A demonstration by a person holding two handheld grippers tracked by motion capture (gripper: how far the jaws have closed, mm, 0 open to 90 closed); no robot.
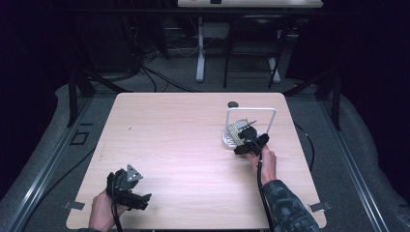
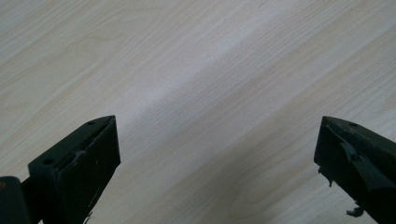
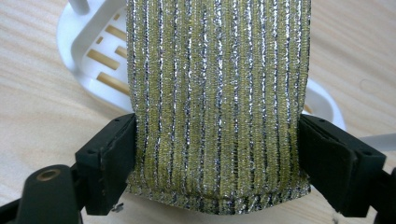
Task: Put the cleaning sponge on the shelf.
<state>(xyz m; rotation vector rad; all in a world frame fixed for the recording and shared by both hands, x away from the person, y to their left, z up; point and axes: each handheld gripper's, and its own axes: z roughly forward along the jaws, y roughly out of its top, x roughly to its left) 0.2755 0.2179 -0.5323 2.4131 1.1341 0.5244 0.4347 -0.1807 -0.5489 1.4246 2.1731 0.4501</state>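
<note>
Both jaws of the right gripper point(image 3: 219, 154) pinch a glittery striped sponge point(image 3: 217, 98) over a white slotted holder point(image 3: 93, 51) (table's far right). Left gripper point(image 2: 217, 154) rests spread apart above bare table point(image 2: 196, 70).

Light wood table point(image 1: 183, 140), white slotted rack point(image 1: 227, 140) near right edge, small dark disc point(image 1: 233, 104)

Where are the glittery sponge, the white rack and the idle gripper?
Glittery sponge point(image 3: 217, 93), right gripper view, middle of its striped face.
White rack point(image 3: 100, 60), right gripper view, slotted base.
Left gripper point(image 1: 143, 197), high view, between its fingertips.
</note>
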